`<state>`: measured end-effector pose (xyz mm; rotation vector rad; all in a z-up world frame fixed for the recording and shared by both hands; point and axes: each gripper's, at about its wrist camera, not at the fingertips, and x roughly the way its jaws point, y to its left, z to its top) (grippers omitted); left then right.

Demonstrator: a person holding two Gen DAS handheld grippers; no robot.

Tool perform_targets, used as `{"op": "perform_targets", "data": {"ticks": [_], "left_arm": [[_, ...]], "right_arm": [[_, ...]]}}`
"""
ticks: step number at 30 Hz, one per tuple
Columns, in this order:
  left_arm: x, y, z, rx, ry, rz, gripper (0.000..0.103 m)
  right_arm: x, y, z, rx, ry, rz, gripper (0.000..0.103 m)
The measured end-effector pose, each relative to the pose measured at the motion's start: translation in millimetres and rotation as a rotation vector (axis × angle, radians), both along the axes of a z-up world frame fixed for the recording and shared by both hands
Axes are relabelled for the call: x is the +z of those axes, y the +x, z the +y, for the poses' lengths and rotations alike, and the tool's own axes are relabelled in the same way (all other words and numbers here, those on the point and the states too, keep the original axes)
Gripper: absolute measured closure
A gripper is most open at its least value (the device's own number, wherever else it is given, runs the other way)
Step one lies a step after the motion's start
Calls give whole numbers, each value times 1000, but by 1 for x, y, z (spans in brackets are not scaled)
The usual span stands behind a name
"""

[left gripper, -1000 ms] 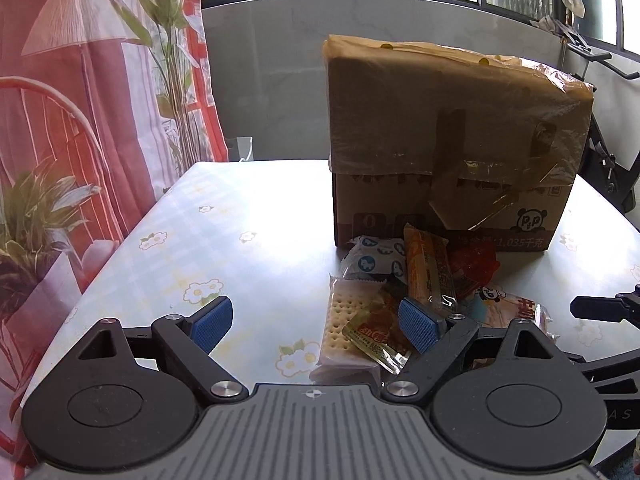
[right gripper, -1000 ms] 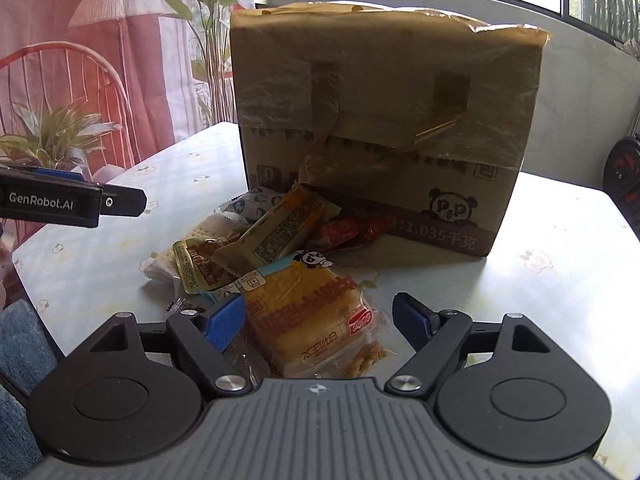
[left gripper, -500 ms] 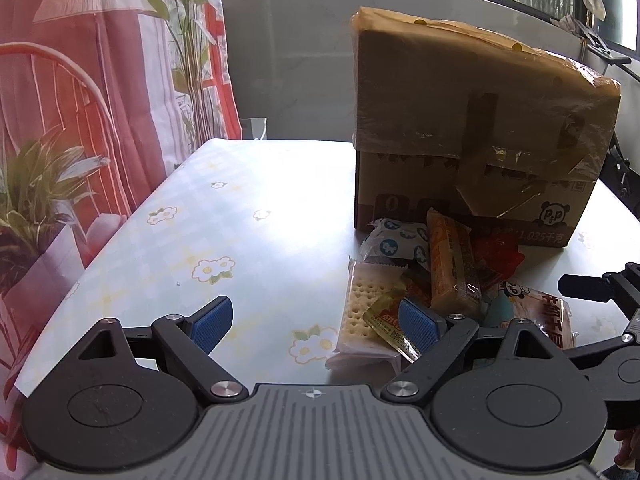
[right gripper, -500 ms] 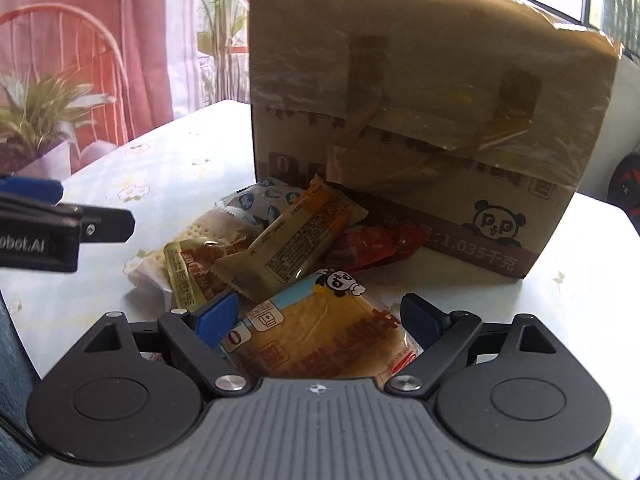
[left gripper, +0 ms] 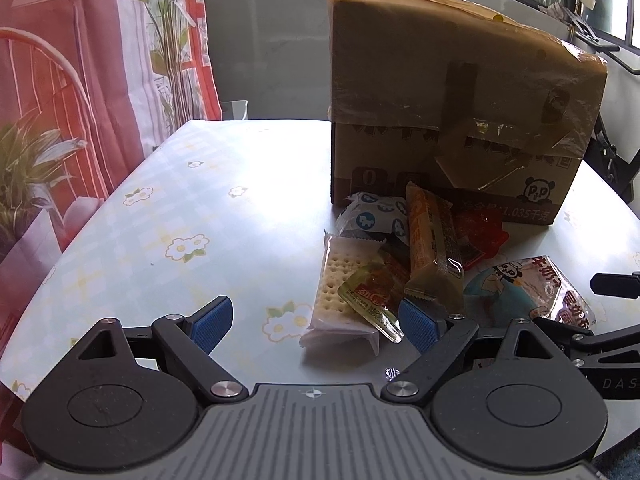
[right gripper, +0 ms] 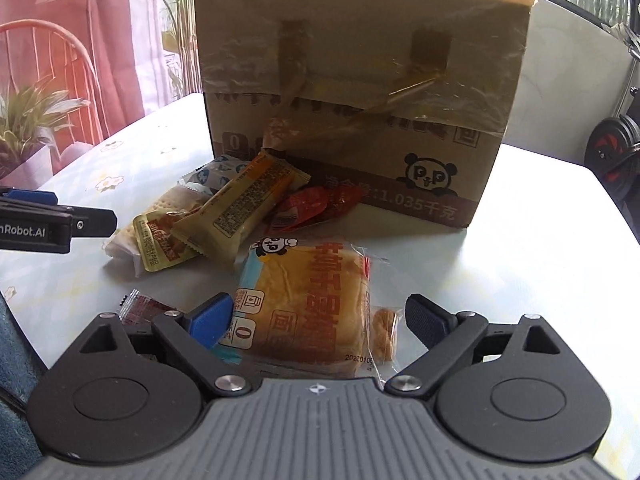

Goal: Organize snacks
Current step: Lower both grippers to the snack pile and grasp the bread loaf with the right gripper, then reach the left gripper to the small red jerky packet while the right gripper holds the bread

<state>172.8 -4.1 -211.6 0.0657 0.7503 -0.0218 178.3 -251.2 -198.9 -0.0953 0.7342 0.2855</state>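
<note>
Sunlight falls on our white bench with little flower prints (left gripper: 188, 216), and a big brown cardboard box with shiny tape and a panda picture (right gripper: 360, 92) stands at the back. The snacks lie in a heap right in front of the box.

We think we are at the picking-up step. Our right tongs (right gripper: 318, 320) are opening wide, and the clear bag with a square yellow bread and a panda on it (right gripper: 308, 300) lies between the blue pads. The pads do not press on it. Next we would need to push a bit lower and squeeze the bag softly, so the bread does not get squashed.

Our left tongs (left gripper: 312, 322) are spread wide and hold nothing. They hang by the clear pack of white crackers with holes (left gripper: 334, 284). The long orange and tan snack bar (right gripper: 240, 212) leans on the small yellow packet (right gripper: 158, 242) and on the shiny red packet (right gripper: 308, 208).

We cannot see if the box is open on top. The blue and white packet (left gripper: 372, 216) is partly under the bar. A small dark red packet (right gripper: 140, 308) peeks out behind our right tongs, and we cannot read it.
</note>
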Motion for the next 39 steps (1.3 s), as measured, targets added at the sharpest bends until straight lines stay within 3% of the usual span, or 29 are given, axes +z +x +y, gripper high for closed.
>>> {"op": "perform_targets", "data": {"ticks": [4, 8, 12, 27, 39], "left_arm": [[-9, 2, -4, -18, 2, 40, 12], [-14, 1, -6, -43, -16, 70, 12], [-18, 0, -12, -58, -18, 88, 12], [-26, -3, -23, -82, -15, 146, 12], [-35, -6, -38, -148, -60, 170, 12]], "right_arm": [[-2, 8, 12, 34, -20, -32, 8], [-18, 18, 14, 33, -7, 41, 18], [-22, 8, 1, 30, 59, 33, 26], [-20, -3, -17, 23, 103, 6, 28], [-21, -3, -30, -11, 103, 3, 28]]}}
